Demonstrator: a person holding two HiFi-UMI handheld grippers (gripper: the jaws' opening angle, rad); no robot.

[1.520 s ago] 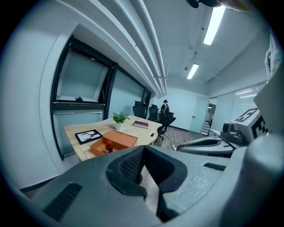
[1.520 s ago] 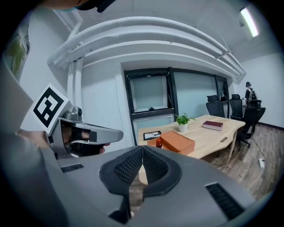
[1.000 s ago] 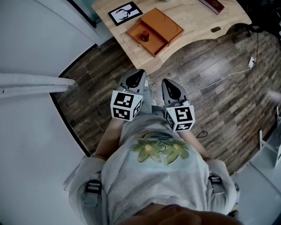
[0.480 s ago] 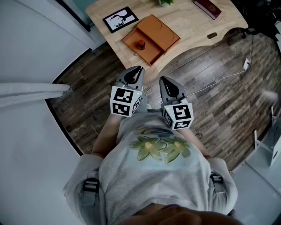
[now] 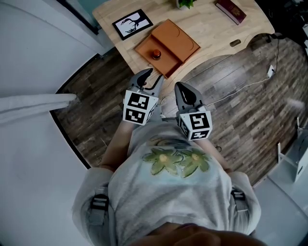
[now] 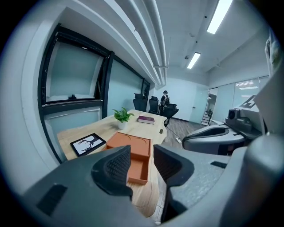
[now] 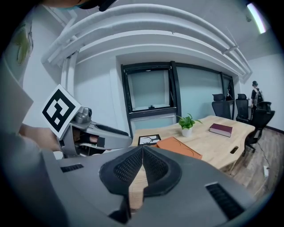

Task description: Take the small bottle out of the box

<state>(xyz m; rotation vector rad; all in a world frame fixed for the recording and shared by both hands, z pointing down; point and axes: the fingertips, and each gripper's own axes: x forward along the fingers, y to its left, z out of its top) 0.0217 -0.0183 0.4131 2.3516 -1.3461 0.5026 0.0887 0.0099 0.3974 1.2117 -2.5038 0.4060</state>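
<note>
The flat orange box [image 5: 174, 40] on the wooden tabletop [image 5: 211, 29] holds a small bottle [image 5: 156, 54]. The left gripper [image 6: 142, 165] jaws are opening, empty. The right gripper [image 7: 142, 150] jaws are pressed together.

No words, numbers or brand names can be read anywhere. The framed picture [image 5: 132, 23] at the left corner of the tabletop [image 5: 211, 29] carries only a black antlered silhouette. The dark red book [image 5: 230, 10] near its far edge shows no legible title. The marker cubes [image 5: 140, 108] bear coded black-and-white squares, not letters.
</note>
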